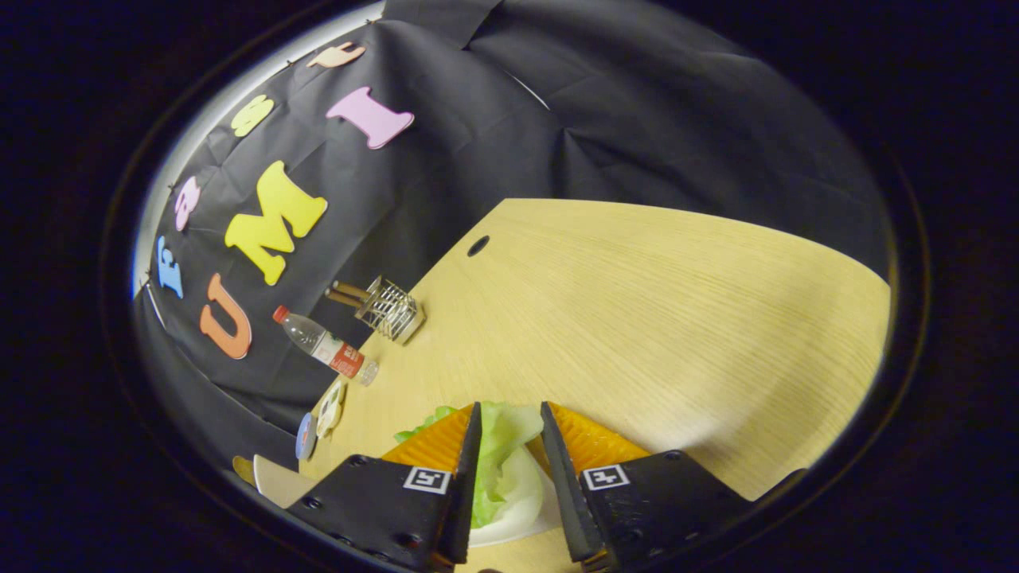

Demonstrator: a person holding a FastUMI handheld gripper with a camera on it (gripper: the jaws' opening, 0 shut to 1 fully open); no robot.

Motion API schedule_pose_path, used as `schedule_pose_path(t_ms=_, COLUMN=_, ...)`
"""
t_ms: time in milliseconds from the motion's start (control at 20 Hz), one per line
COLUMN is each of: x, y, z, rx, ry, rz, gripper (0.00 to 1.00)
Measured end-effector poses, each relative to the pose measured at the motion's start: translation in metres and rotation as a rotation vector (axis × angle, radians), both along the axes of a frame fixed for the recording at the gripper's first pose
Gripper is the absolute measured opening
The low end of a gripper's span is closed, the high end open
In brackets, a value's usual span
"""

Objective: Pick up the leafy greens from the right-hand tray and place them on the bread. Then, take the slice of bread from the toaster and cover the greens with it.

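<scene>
Greens [503, 454] sit between the fingers of my claw [510, 418] at bottom centre, part-open and not yet pressing, straddling the leaf over its orange tray [593, 442] for the lift, bare tabletop [637, 318] beyond.

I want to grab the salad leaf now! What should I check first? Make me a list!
1. Leafy greens between the tool fingers: ok.
2. Both fingers pressing the greens: cannot tell.
3. Greens over the orange tray: ok.
4. White plate under the greens, free to stay behind: cannot tell.
5. Water bottle and wire rack far from the tool: ok.
6. Bread ready to receive the greens: cannot tell.
</scene>
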State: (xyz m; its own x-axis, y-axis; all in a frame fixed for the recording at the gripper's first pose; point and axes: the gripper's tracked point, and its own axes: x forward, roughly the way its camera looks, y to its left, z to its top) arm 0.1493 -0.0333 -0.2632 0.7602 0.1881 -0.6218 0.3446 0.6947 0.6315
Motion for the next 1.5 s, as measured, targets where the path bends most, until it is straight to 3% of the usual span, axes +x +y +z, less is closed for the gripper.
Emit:
schedule_pose_path(t_ms=350, x=0.002, y=-0.006, z=0.011, rx=-0.047, ry=-0.046, rz=0.026, gripper=0.01)
schedule_pose_path(t_ms=850, x=0.001, y=0.025, z=0.085, rx=0.027, ry=-0.209, rz=0.077, gripper=0.0)
schedule_pose_path(t_ms=1500, x=-0.017, y=0.107, z=0.181, rx=0.025, ry=-0.366, rz=0.193, gripper=0.0)
